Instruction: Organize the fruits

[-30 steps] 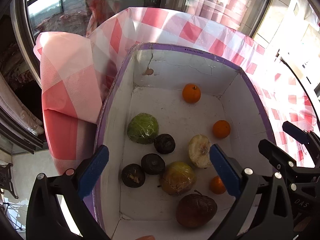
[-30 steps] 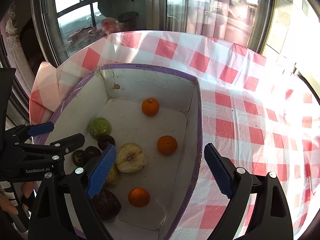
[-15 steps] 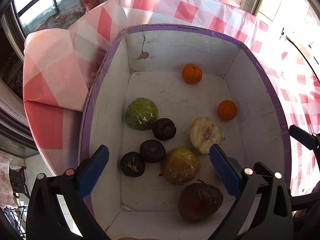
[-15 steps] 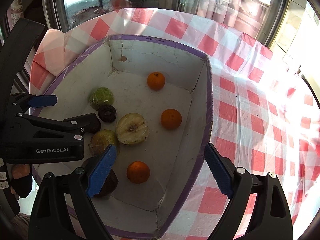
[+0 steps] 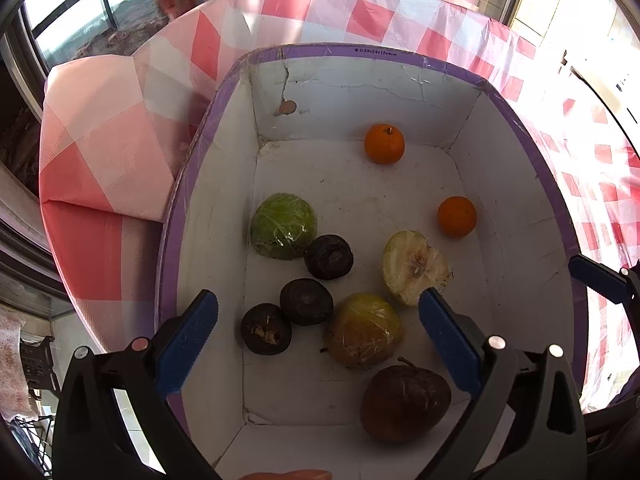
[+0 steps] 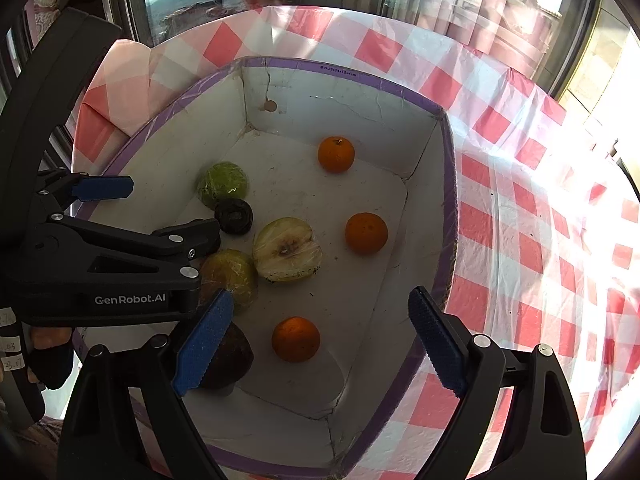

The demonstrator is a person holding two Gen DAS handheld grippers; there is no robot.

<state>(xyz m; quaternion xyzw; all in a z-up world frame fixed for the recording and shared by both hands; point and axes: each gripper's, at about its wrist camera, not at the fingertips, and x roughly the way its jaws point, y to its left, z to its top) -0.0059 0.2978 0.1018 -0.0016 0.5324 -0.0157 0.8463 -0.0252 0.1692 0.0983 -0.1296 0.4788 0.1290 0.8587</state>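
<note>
In the right wrist view the left gripper [image 6: 160, 216] covers part of the wrapped yellow-green fruit [image 6: 234, 276]; a blue pad hides half the dark fruit [image 6: 230, 360]. The box [image 6: 450, 200] label print is unreadable.

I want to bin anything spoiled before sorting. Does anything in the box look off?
Yes. The cut apple half lies flesh up and browned at the core. The big dark fruit near the front looks wrinkled, and three small dark ones look shrivelled. The box's back wall is cracked.

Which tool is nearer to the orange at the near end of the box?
Right. The right tool hangs open almost over this orange. The left tool is open farther left, over the dark fruits.
</note>
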